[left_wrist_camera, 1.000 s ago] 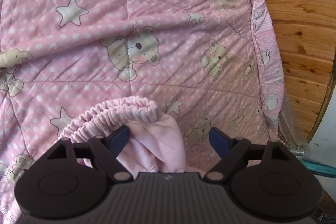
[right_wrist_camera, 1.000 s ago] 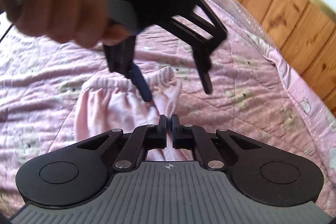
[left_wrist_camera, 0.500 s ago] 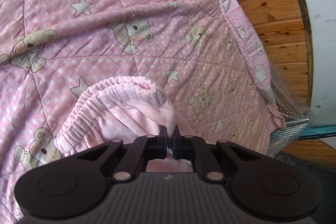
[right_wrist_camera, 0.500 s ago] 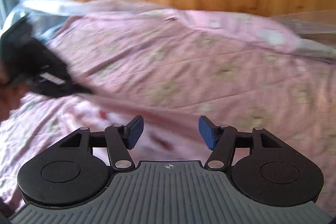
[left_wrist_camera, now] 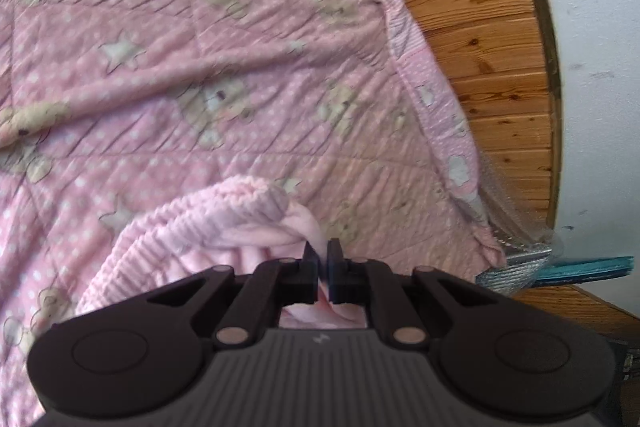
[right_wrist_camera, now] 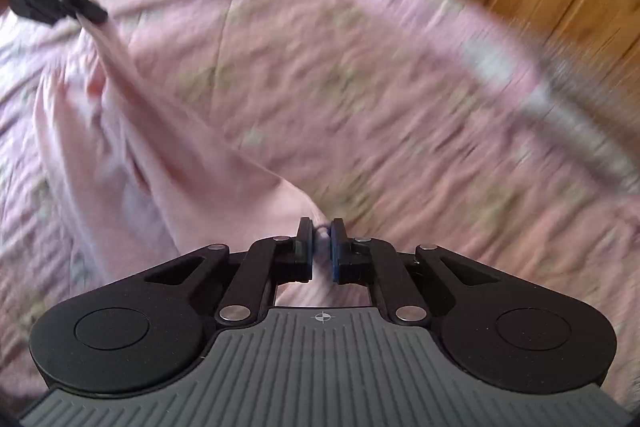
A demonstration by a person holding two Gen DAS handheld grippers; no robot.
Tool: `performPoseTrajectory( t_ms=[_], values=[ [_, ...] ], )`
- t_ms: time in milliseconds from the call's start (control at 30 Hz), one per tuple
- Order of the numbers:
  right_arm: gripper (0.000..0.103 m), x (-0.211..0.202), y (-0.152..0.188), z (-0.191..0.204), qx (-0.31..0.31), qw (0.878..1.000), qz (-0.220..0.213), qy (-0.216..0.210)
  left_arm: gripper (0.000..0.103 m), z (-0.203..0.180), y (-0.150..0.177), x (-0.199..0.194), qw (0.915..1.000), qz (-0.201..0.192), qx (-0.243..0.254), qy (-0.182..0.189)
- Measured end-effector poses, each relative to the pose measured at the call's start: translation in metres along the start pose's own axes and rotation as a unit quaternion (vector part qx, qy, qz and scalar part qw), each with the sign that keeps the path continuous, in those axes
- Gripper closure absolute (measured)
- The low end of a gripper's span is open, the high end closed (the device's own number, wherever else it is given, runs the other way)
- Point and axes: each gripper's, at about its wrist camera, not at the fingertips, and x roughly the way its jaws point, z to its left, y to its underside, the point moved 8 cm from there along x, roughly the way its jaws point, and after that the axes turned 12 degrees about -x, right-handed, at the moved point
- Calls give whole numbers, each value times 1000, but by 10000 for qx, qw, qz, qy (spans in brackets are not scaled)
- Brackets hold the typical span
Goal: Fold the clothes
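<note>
Pink trousers (right_wrist_camera: 132,131), light, soft and limp, hang stretched above the quilt (left_wrist_camera: 240,67), left gripper (left_wrist_camera: 323,259) clenched near the elastic waistband (left_wrist_camera: 224,207), right gripper (right_wrist_camera: 321,247) clenched on the near edge; corners judged the best holds.

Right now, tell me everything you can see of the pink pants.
The pink pants look like soft, plain light-pink knit with a ribbed, gathered elastic waistband. The left tongs are shut on fabric just below that waistband, which bunches beside them. The right tongs pinch another edge. Between the two grips the cloth stretches in a wrinkled span above the teddy-bear quilt; whether its lower part rests on the quilt is unclear through the blur.
</note>
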Motion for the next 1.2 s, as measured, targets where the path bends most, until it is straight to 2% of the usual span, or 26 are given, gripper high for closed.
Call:
performPoseTrajectory(
  t_ms=[67, 167, 233, 267, 333, 400, 433, 467, 500, 533, 567, 600, 633, 700, 767, 800, 867, 933, 967, 1000, 1067, 1133, 1167, 1200],
  values=[
    [97, -28, -11, 3, -314, 9978, -331, 487, 99, -8, 0, -6, 9996, 25, 159, 226],
    [97, -48, -3, 34, -919, 9914, -429, 831, 99, 2, 10, -13, 9989, 190, 300, 314],
    [97, -44, 23, 64, -1348, 9864, -217, 920, 99, 28, 23, -15, 9989, 344, 317, 60],
    [96, -40, 38, 74, -1319, 9871, -64, 904, 99, 44, 30, -15, 9987, 420, 275, -116],
    [90, -33, 68, 87, -1002, 9913, 273, 814, 99, 73, 40, -15, 9976, 520, 163, -417],
    [79, -26, 97, 101, -683, 9932, 610, 722, 99, 96, 46, -18, 9968, 515, -5, -610],
    [76, -30, 102, 100, -152, 9964, 581, 591, 99, 102, 47, -20, 9967, 493, -53, -641],
    [68, -38, 102, 94, 598, 9964, 434, 407, 99, 105, 47, -22, 9969, 461, -82, -638],
    [62, -46, 101, 88, 1344, 9903, 285, 221, 98, 105, 46, -23, 9972, 428, -93, -612],
    [58, -52, 102, 82, 2143, 9767, 90, -26, 96, 103, 44, -24, 9976, 383, -82, -573],
    [53, -56, 103, 76, 2961, 9546, -130, -307, 90, 100, 42, -26, 9980, 331, -65, -527],
    [52, -60, 103, 68, 3754, 9244, -349, -585, 83, 96, 39, -27, 9985, 245, -44, -479],
    [50, -62, 106, 65, 4469, 8891, -559, -820, 80, 90, 35, -27, 9990, 140, -23, -431],
    [46, -54, 114, 62, 5448, 8271, -710, -1182, 54, 80, 26, -28, 9990, -114, -27, -439],
    [46, -42, 123, 61, 6200, 7671, -779, -1451, 44, 70, 17, -28, 9985, -349, -96, -419],
    [45, -37, 127, 60, 6471, 7428, -801, -1522, 43, 64, 13, -27, 9985, -379, -146, -358],
    [43, -30, 133, 58, 6865, 7046, -839, -1586, 40, 50, 10, -20, 9989, -331, -138, -311],
    [42, -25, 138, 55, 7152, 6740, -890, -1620, 34, 39, 10, -11, 9987, -264, -3, -445],
    [42, -23, 141, 54, 7259, 6638, -854, -1583, 33, 36, 11, -6, 9980, -234, 29, -594],
    [41, -22, 144, 54, 7319, 6595, -785, -1525, 33, 37, 12, -2, 9973, -194, 29, -701],
    [41, -19, 147, 54, 7343, 6586, -737, -1469, 33, 41, 14, 4, 9973, -133, -70, -714],
    [41, -15, 148, 53, 7354, 6587, -707, -1424, 39, 50, 16, 10, 9966, -90, -215, -786],
    [46, -13, 147, 52, 7322, 6626, -718, -1404, 48, 54, 15, 14, 9965, -71, -263, -789],
    [52, -8, 145, 49, 7258, 6699, -707, -1394, 66, 56, 15, 17, 9964, -54, -278, -793]
  ],
)
